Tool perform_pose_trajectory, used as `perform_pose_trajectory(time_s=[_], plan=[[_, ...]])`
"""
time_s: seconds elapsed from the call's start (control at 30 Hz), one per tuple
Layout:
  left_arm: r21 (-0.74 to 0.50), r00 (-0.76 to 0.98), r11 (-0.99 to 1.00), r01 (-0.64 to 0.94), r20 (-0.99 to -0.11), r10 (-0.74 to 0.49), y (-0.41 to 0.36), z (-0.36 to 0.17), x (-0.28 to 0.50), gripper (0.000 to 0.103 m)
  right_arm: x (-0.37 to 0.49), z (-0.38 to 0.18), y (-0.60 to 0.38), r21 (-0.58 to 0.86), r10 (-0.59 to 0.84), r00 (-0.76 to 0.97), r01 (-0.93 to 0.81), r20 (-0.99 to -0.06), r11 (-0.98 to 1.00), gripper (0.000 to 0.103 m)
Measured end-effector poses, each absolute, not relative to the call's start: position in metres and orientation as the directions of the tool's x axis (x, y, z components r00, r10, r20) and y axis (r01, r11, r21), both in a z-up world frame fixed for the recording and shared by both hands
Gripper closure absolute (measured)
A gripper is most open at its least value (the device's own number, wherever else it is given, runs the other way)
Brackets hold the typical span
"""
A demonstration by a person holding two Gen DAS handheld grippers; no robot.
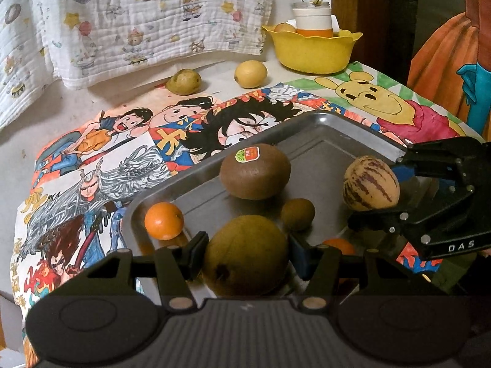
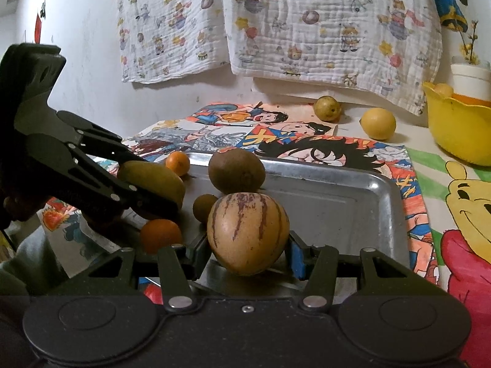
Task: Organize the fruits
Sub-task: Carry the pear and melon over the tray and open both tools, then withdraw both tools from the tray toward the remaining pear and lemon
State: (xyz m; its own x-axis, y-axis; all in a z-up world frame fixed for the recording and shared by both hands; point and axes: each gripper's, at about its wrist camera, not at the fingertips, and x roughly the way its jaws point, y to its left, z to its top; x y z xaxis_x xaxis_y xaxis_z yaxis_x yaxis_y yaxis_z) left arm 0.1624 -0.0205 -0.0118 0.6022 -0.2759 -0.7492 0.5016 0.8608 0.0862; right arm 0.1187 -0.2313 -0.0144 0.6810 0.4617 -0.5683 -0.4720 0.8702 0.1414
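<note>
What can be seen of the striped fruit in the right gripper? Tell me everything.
The striped fruit is egg-shaped, tan-cream, with broken purple streaks running lengthwise and smooth, unbroken skin. It sits between the right gripper's fingers, a blue pad against one side, over the near edge of the metal tray. Whether it rests on the tray is unclear.

Left gripper (image 1: 247,256): jaws closed on a green-brown fruit (image 1: 245,254). Right gripper (image 2: 248,250): jaws closed on a striped pepino melon (image 2: 248,233).

Home: cartoon tablecloth (image 1: 92,159), hanging baby blanket (image 1: 138,15).
</note>
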Motion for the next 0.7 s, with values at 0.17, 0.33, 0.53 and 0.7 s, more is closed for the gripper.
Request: perform_pose_trajectory(time_s=[0.17,0.33,0.53,0.7], plan=[[0.087,0.62,0.864,0.496,-0.732,-0.282,-0.019,-0.004,0.158,0.041,0.117,-0.015,-0.23,0.126,0.452,0.686,-0.471,-0.57,0.873,0.048],[0.077,0.654,0.877,0.475,-0.698,-0.293,-0.012,0.009,0.151,0.037,0.115,-0.012,-0.23,0.143,0.459,0.694,-0.464,-0.555,0.874,0.047],[0.034,0.693,0.904,0.426,-0.655,-0.302,0.004,0.016,0.134,0.022,0.105,-0.002,-0.23,0.154,0.478,0.705,-0.473,-0.525,0.868,0.035],[0.014,0.741,0.923,0.384,-0.601,-0.299,0.017,0.022,0.11,0.004,0.089,0.011,-0.227,0.149,0.492,0.713,-0.489,-0.499,0.859,0.015]])
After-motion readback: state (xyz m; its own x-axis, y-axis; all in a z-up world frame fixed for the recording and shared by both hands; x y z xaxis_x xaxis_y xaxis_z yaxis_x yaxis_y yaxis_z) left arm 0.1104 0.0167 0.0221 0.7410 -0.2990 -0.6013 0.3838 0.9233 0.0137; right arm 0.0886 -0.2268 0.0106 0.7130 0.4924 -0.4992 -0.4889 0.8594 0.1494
